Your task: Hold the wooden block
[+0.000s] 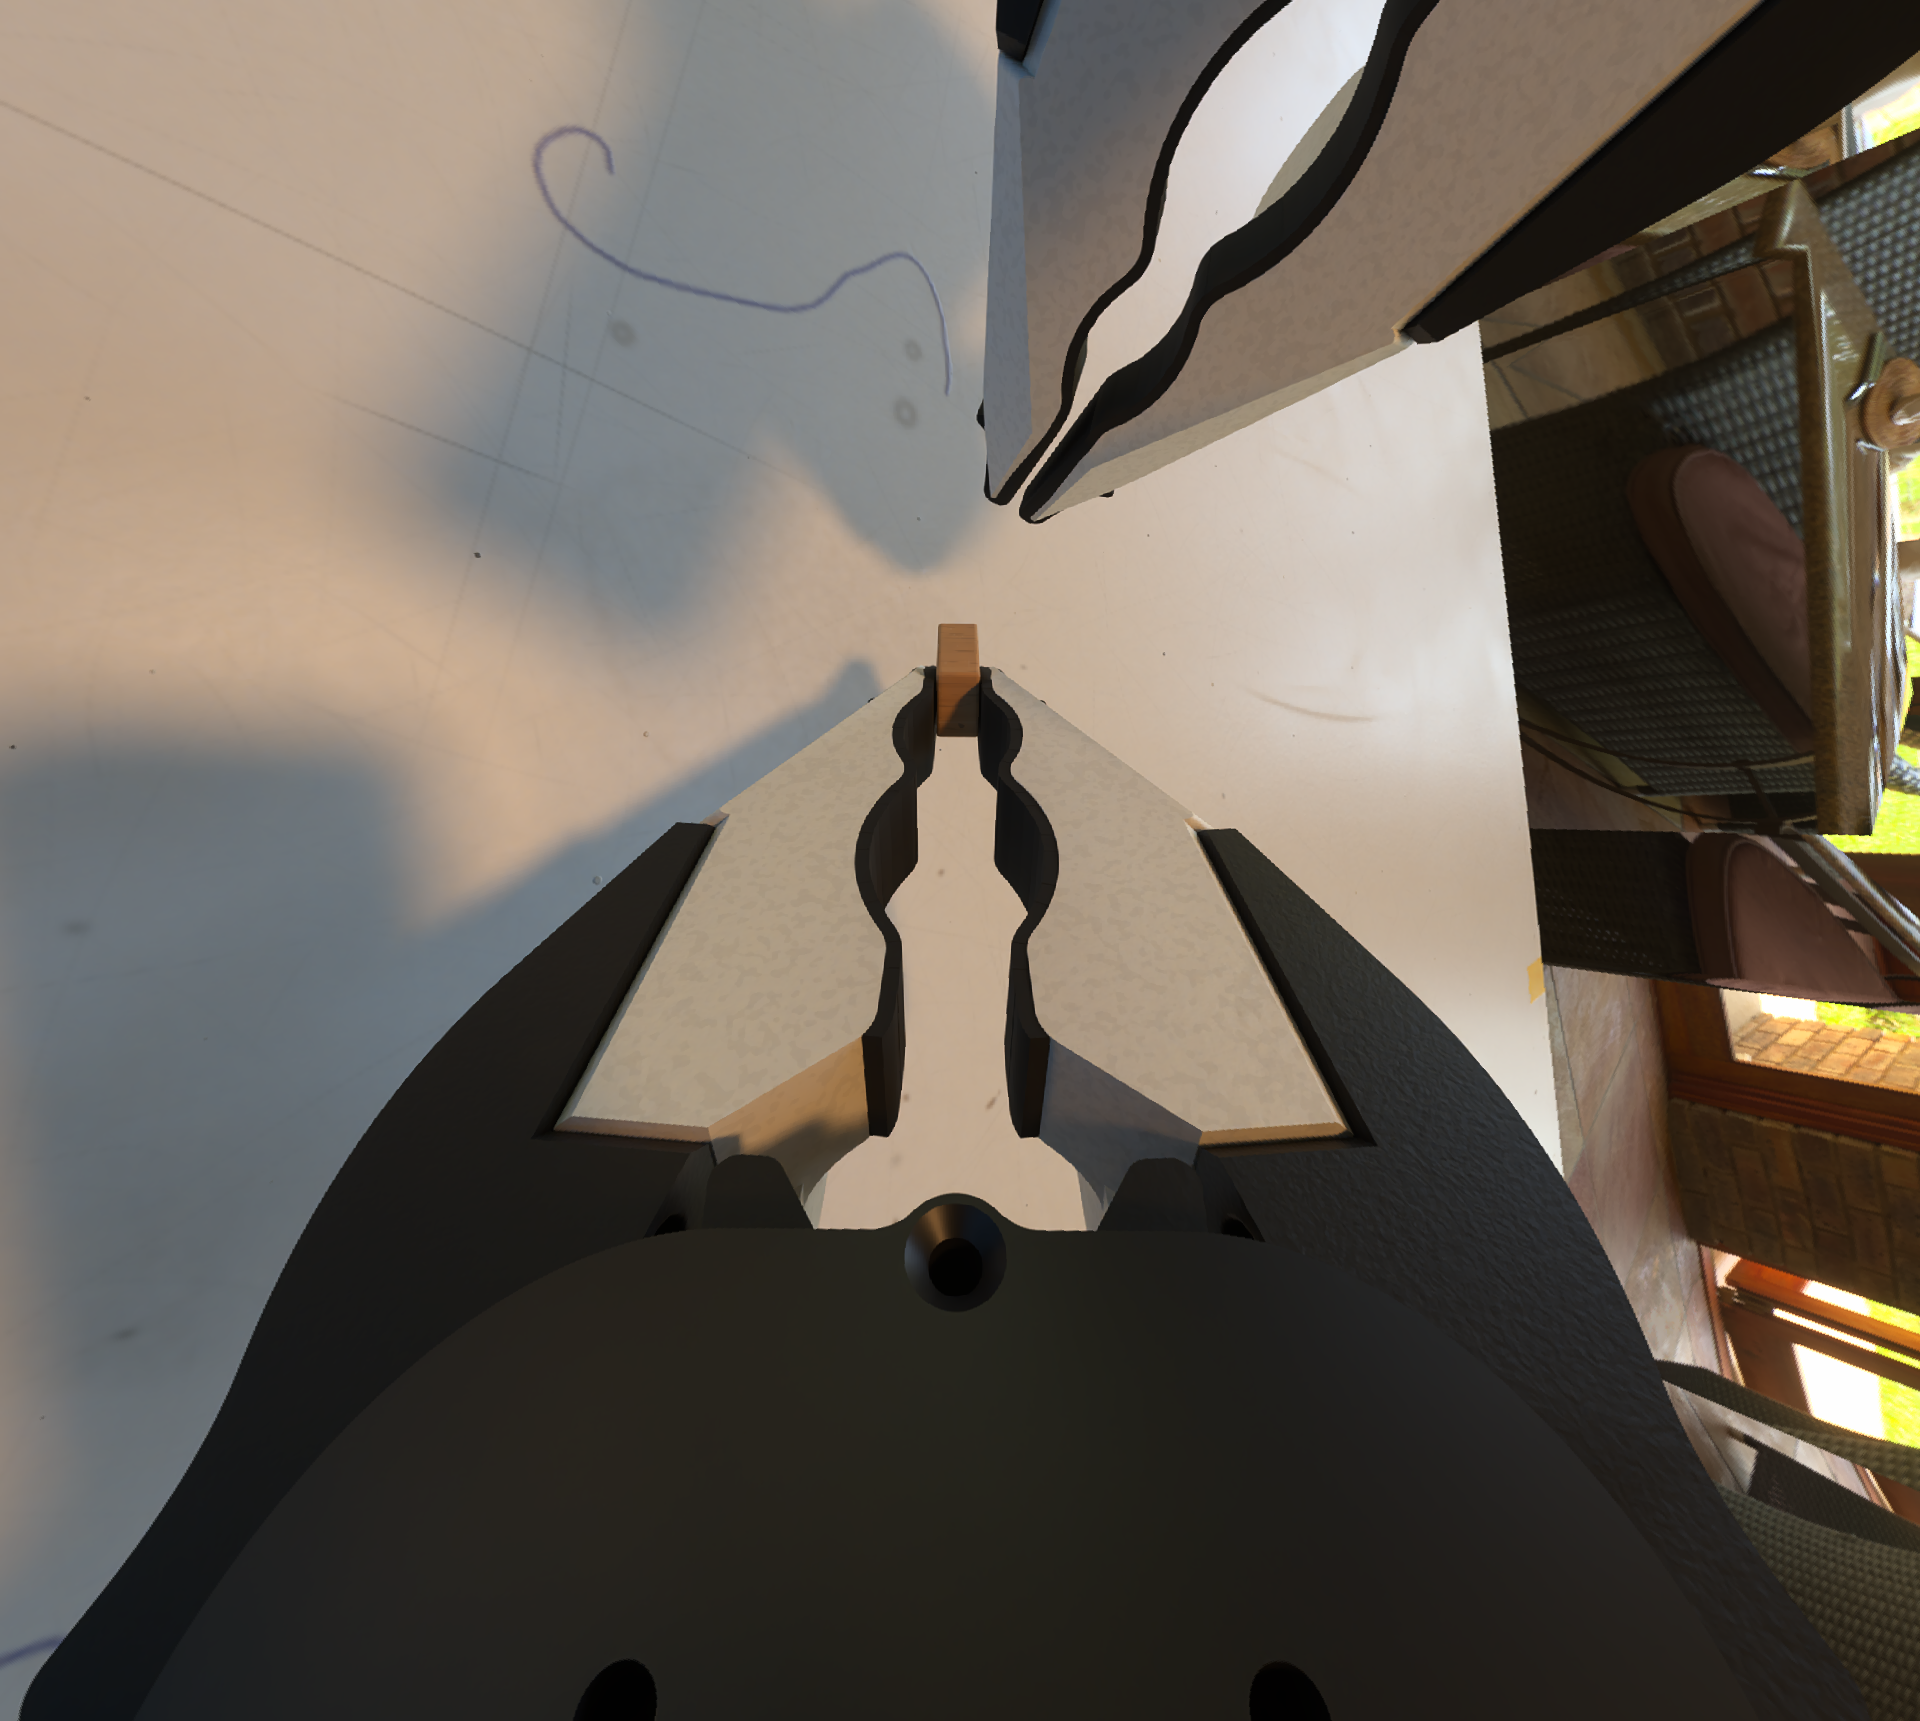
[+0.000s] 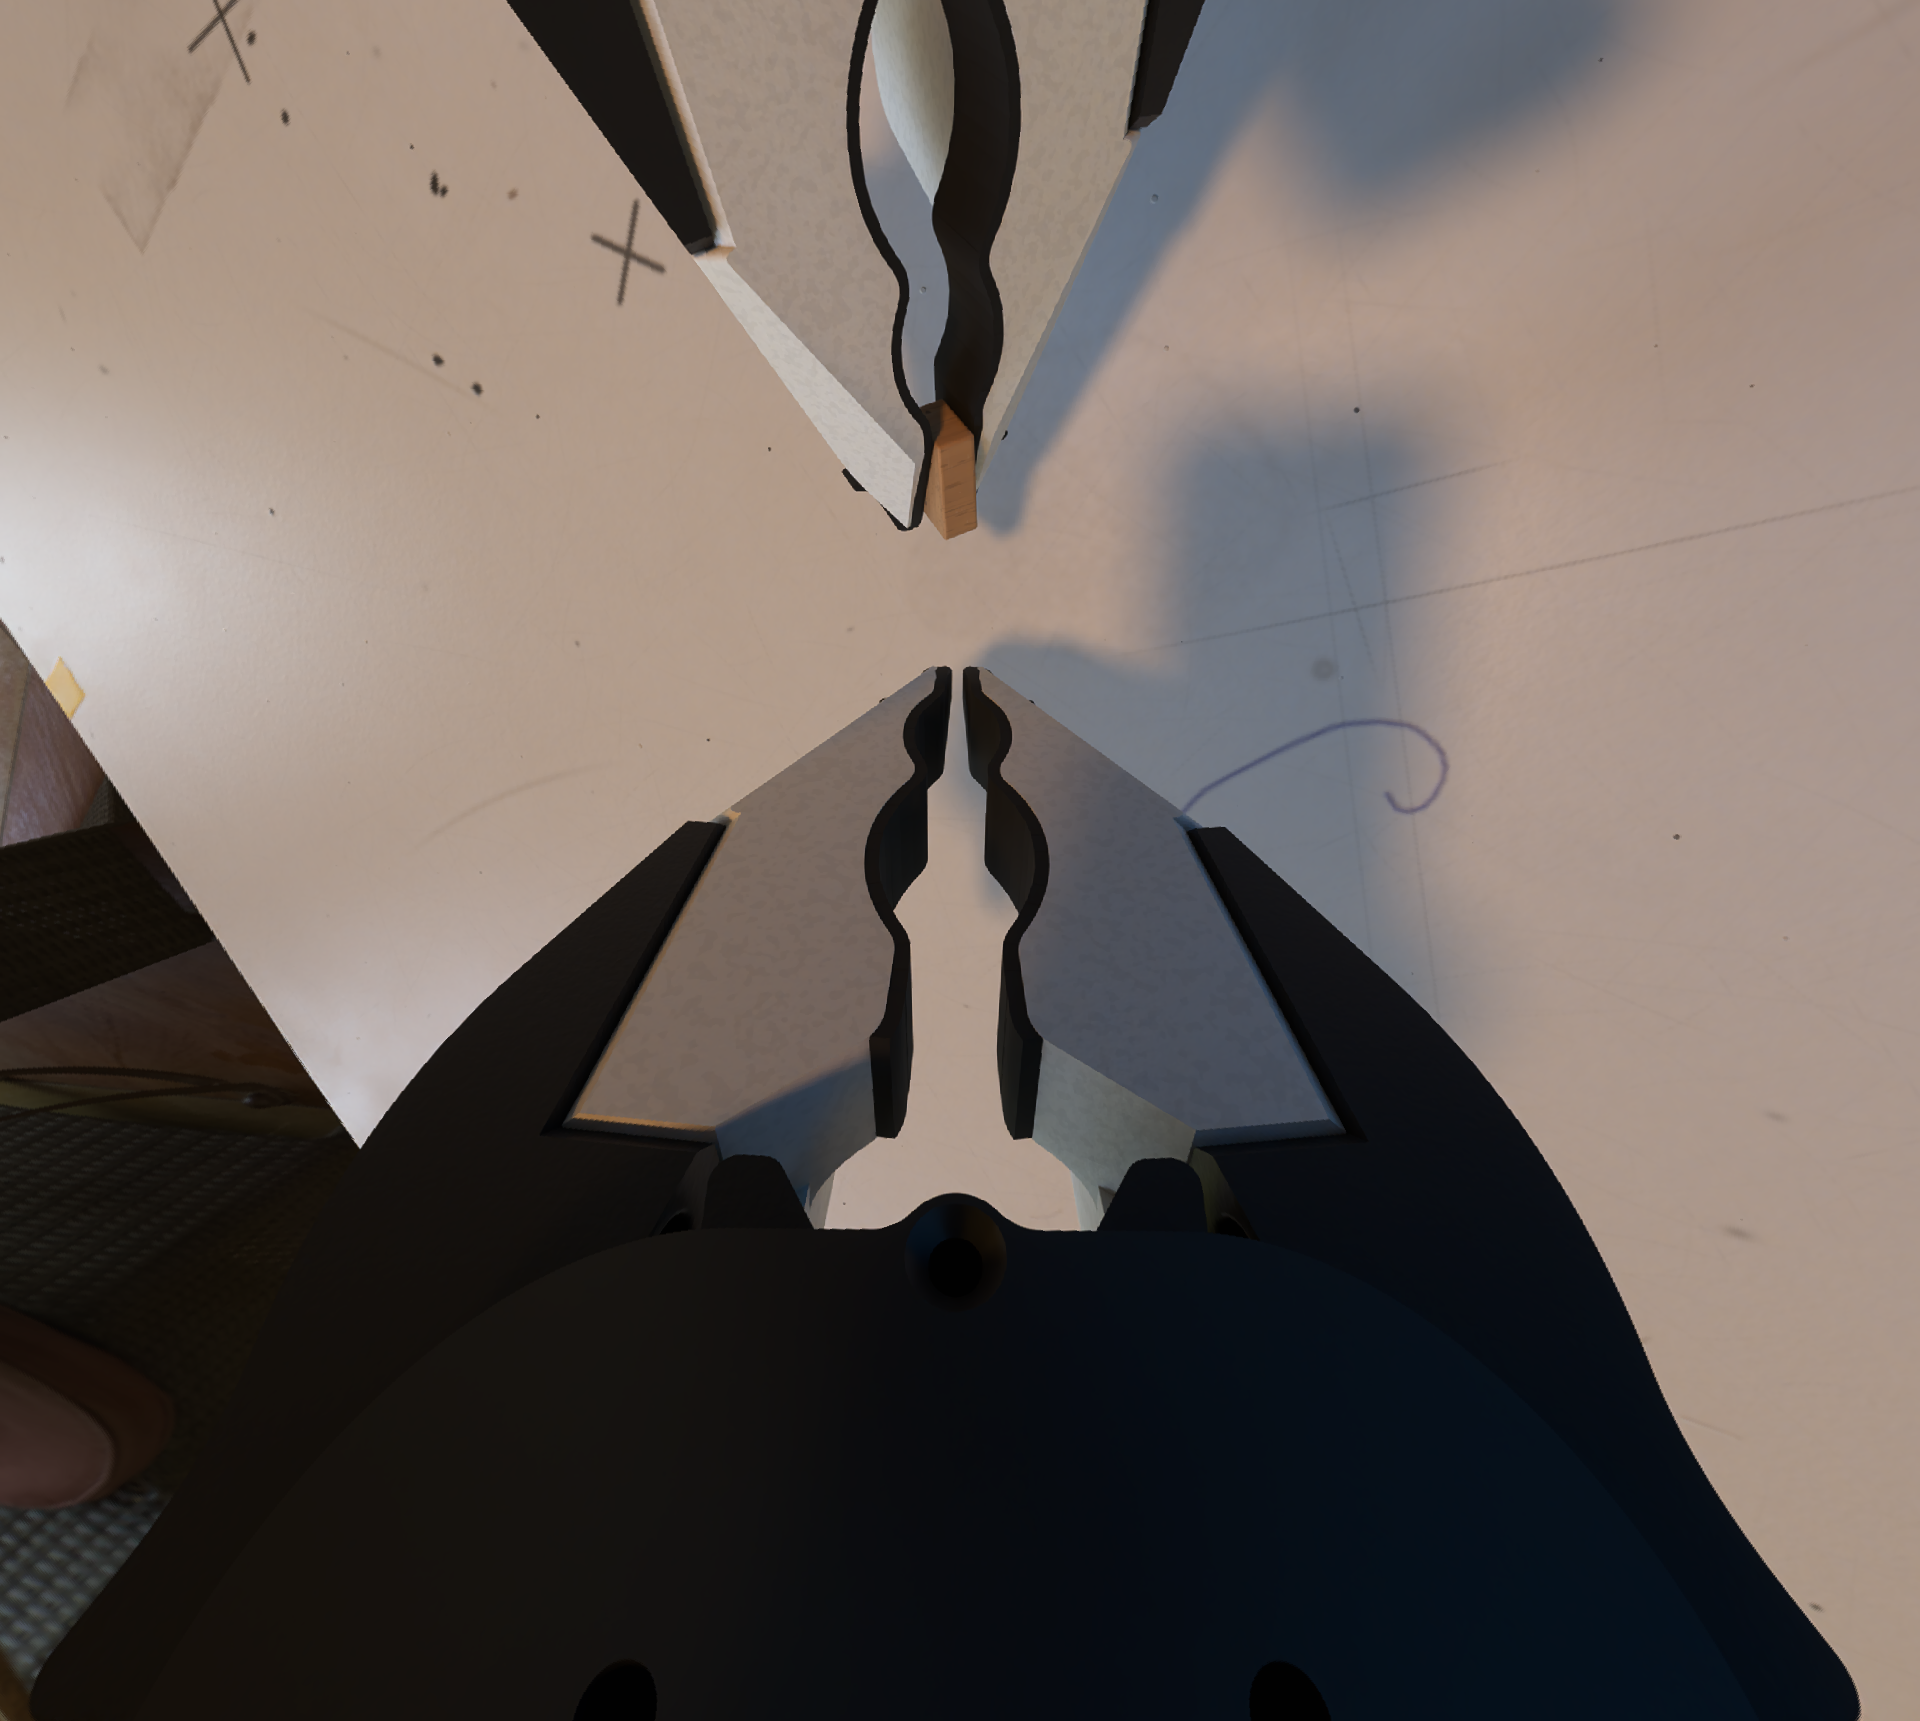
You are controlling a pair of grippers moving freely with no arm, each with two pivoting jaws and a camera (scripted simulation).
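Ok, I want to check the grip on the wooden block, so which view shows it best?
The right wrist view: there the wooden block shows its long side and end, sticking out from the tips of the left gripper. The left wrist view shows only its narrow top edge, pinched between its own jaws.

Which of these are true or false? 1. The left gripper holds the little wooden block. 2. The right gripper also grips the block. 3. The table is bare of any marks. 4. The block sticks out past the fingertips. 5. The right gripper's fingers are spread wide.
1. True: the left gripper pinches the wooden block at its tips.
2. False: the right gripper is empty and apart from the block.
3. False: the table bears pen crosses and a blue scribble.
4. True.
5. False: its jaws stand almost closed.
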